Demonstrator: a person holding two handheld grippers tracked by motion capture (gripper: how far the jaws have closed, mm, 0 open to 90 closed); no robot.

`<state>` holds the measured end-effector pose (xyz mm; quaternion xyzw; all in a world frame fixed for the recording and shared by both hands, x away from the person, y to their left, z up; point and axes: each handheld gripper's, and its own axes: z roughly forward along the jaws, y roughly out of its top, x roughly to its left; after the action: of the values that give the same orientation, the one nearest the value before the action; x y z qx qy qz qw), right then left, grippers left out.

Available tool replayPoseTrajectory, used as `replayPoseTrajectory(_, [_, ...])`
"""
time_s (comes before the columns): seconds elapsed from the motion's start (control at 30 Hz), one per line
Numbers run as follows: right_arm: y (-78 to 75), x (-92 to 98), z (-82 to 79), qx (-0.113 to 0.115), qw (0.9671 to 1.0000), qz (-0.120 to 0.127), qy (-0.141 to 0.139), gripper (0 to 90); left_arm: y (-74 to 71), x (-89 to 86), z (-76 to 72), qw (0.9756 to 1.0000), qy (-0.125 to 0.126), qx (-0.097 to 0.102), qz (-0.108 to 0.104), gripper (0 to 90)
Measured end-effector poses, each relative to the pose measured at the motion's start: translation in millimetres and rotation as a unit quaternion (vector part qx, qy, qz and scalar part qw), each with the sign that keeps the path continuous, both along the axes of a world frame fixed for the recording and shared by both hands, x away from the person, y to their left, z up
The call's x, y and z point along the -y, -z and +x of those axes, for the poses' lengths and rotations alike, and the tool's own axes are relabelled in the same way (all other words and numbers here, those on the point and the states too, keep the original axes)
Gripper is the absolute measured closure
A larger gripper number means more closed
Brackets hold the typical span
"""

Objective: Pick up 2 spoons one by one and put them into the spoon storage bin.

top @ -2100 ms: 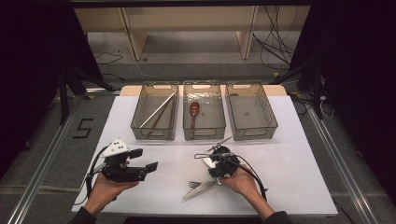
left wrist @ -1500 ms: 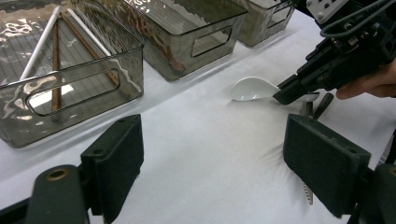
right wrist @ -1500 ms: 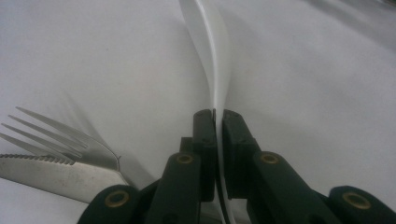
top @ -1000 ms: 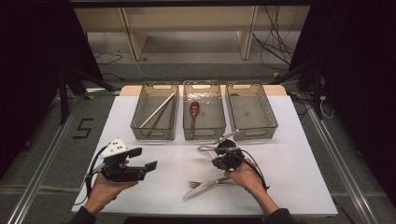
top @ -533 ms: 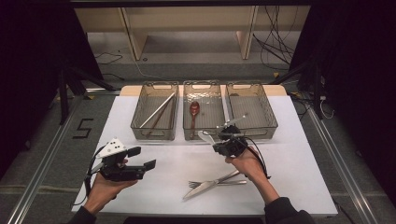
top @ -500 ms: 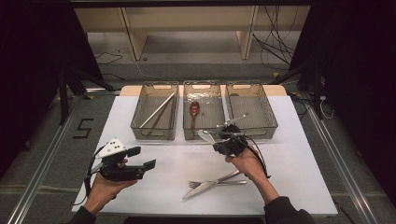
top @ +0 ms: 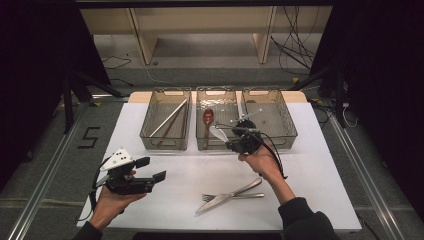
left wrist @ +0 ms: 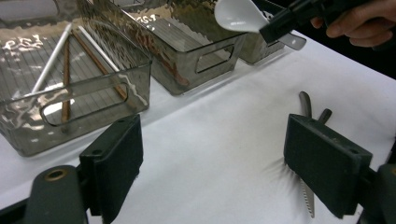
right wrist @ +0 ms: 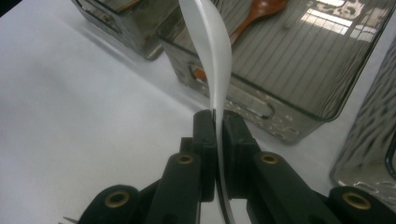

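My right gripper [top: 231,144] is shut on a white spoon [top: 218,133], held in the air just in front of the middle clear bin [top: 216,91]. In the right gripper view the spoon [right wrist: 212,51] stands edge-on, pinched between the two pads, with its bowl end over the bin's front wall. A brown wooden spoon [top: 208,120] lies in that bin. My left gripper [top: 152,169] rests at the table's front left, open, with nothing between its jaws. The left gripper view shows the white spoon [left wrist: 240,14] in the right gripper [left wrist: 285,21] farther off.
A left bin [top: 162,142] holds white and brown chopsticks [top: 169,119]; a right bin [top: 262,92] stands beside the middle one. A knife [top: 220,201] and a fork [top: 250,196] lie crossed on the white table [top: 310,190] near its front.
My right gripper has risen with the white spoon and moved away from the knife and fork toward the middle bin. The left gripper has stayed where it was.
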<state>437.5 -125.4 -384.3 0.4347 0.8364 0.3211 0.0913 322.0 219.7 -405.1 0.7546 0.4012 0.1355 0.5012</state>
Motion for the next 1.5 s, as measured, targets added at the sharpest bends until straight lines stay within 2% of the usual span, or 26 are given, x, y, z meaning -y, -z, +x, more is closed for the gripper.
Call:
replayPoseTrajectory(0.3, [-12.2,-3.9,20.1,0.004,0.9999,0.006,0.014,85.8,-0.8,0.0,-0.7,1.0000,0.000,0.006,0.003,19.2])
replayPoseTrajectory(0.53, [-13.4,-9.3,43.7,0.002,0.9995,-0.001,0.033,85.8,-1.3,0.7,-0.8,0.9999,0.001,0.011,0.006,19.2])
replayPoseTrajectory(0.8, [-16.1,-14.6,63.0,-0.005,0.9986,-0.002,0.052,85.8,-2.0,0.3,-0.8,0.9999,0.000,0.015,0.003,19.2])
replayPoseTrajectory(1.17, [-12.2,-17.5,82.0,-0.011,0.9971,-0.001,0.076,85.7,-2.5,0.9,-0.5,0.9999,0.002,0.014,0.002,19.1])
replayPoseTrajectory(1.5, [-3.2,-20.7,91.3,-0.023,0.9956,0.000,0.091,85.7,-3.2,1.4,0.0,0.9999,0.000,0.015,-0.001,19.1])
